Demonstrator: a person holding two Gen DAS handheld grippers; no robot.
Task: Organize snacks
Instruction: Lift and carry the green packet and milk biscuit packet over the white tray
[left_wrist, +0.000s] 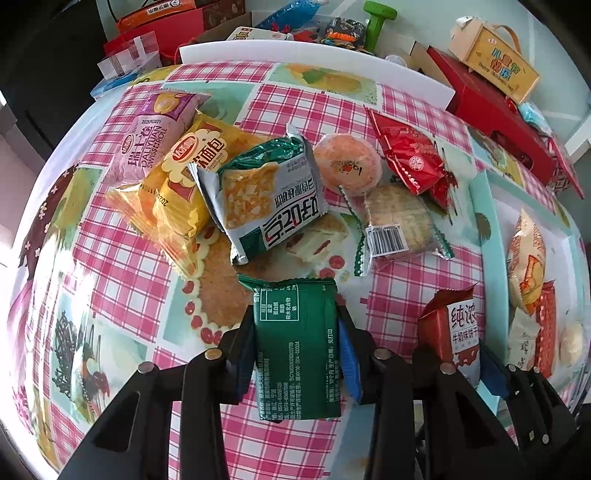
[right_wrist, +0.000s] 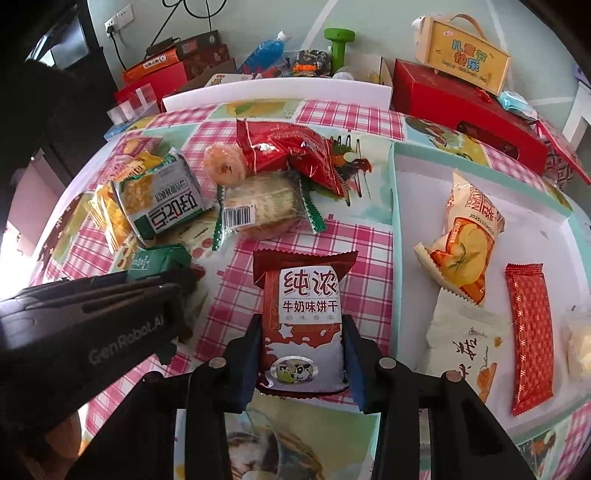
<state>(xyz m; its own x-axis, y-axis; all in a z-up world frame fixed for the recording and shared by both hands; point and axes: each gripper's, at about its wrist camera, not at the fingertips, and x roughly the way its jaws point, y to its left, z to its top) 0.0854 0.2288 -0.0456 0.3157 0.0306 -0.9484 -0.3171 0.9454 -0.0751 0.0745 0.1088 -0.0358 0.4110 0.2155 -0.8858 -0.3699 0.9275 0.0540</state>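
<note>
**Both grippers loaded, tray waiting**

Now each gripper is clamped on a snack by its long sides, which keeps the packet from twisting. The left gripper (left_wrist: 297, 354) pinches a green packet (left_wrist: 295, 347) lifted above the tablecloth (left_wrist: 122, 280); the right gripper (right_wrist: 301, 354) squeezes a red-and-white biscuit packet (right_wrist: 304, 317). Just beside it lies the white tray (right_wrist: 410, 184), already holding several snacks, likely the destination. Farther out, a loose pile of snacks (left_wrist: 266, 192) remains unsorted mid-table.
</note>
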